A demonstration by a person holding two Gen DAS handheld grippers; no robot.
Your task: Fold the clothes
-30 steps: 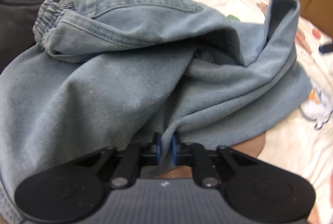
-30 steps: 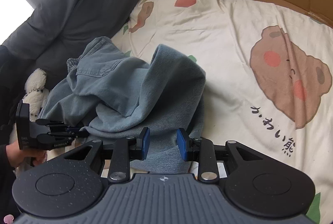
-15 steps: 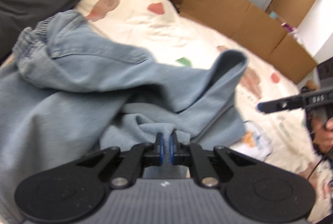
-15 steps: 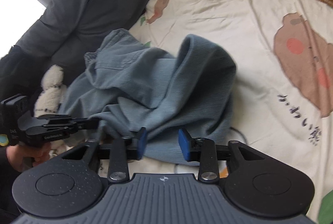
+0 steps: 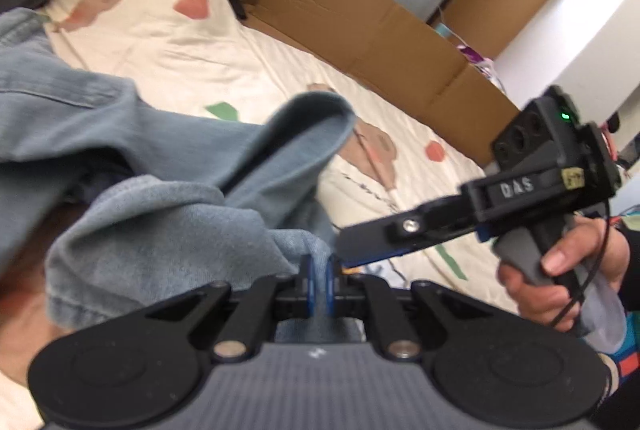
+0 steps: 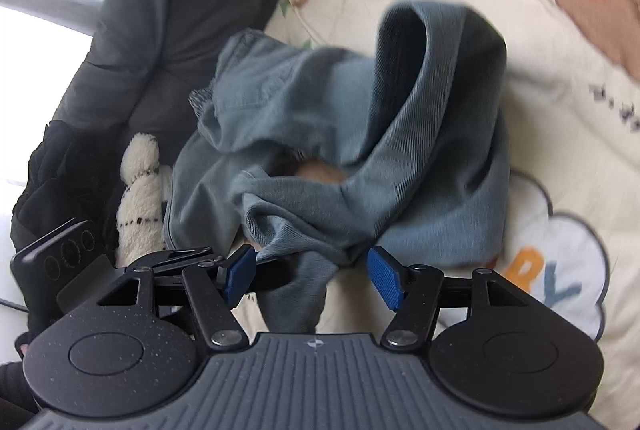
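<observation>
While the left gripper [image 5: 319,280] tilts downward, pinched tight on a fold of the blue jeans [image 5: 168,198], the right gripper [image 6: 311,272] angles in just beside it, jaws opening with denim hanging between them untouched. Rumpled jeans sprawl across the cartoon bedsheet [image 5: 224,62]; a plush toy [image 6: 140,190] sits alongside, cardboard [image 5: 360,26] behind.

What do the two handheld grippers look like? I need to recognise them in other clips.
Both are black, with blue ribbed pads. The left gripper has round-lobed link arms; the right gripper has a grey handle, white "DAS" lettering, a green light and a black cable.
</observation>
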